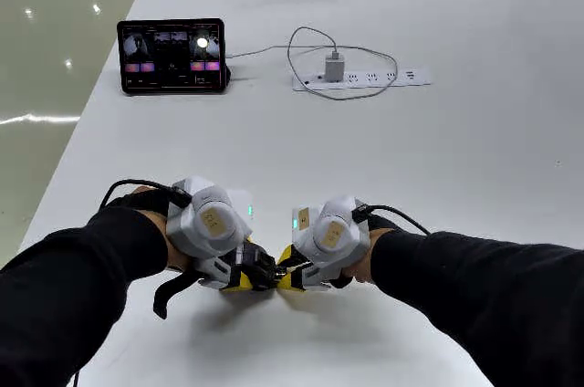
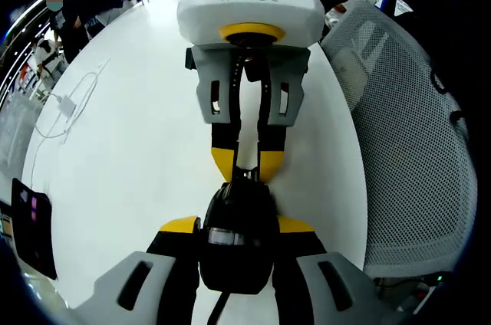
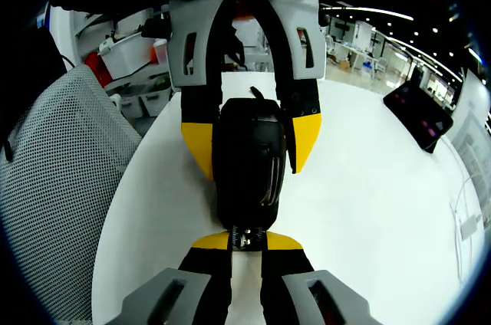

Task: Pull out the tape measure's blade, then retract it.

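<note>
Black tape measure sits between the two grippers, low over the white table; the tablet and power strip are well apart behind.

Left gripper view: the left gripper clamps the case by its sides.

Right gripper view: the right gripper pinches the blade hook. I judge the pull goes straight away from the case, with nothing in the way.

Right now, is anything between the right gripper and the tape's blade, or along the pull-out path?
Nothing visible does. The right gripper has its jaws closed on the blade end of the tape measure, whose body the left gripper holds. The tablet and power strip lie far across the table.
</note>
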`<state>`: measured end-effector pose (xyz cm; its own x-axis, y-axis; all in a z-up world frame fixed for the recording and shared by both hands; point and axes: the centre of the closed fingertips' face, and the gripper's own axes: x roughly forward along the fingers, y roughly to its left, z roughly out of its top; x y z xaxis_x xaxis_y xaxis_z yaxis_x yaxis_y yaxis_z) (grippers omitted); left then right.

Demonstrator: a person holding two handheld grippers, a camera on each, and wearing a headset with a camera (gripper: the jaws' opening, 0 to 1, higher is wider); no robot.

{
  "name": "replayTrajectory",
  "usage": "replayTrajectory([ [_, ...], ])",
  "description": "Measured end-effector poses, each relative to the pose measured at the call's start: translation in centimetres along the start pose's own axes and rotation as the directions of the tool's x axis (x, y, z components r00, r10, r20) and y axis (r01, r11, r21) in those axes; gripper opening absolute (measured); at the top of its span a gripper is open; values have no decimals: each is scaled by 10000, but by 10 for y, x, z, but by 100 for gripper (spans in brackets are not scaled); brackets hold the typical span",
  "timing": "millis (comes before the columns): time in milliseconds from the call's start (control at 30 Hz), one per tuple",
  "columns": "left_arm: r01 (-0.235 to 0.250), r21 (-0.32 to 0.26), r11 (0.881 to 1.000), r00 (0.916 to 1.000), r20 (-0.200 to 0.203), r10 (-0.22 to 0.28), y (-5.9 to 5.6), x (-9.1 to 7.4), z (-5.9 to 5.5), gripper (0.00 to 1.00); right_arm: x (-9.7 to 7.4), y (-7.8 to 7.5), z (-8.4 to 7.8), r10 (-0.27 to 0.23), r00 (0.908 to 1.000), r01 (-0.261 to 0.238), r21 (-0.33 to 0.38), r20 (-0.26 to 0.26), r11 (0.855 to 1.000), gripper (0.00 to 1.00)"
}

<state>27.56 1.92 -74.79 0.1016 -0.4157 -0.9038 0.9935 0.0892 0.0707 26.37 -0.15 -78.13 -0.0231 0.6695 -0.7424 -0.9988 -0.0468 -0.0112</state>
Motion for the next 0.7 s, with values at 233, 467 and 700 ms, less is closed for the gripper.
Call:
replayTrajectory([
  [233,-58,-33,10000,10000,-67,58,0,0,0,30,-1,-1,-1,-50,10000,48,298,70,9995,9],
  [467,-49,-47,10000,9999,-139,48,1,0,-1,30,-5,-1,-6,-20,10000,21,376,-40,9993,9],
  [700,-62,-70,10000,9999,-148,61,0,0,0,30,-8,-1,-9,3,10000,2,465,-95,9989,9],
])
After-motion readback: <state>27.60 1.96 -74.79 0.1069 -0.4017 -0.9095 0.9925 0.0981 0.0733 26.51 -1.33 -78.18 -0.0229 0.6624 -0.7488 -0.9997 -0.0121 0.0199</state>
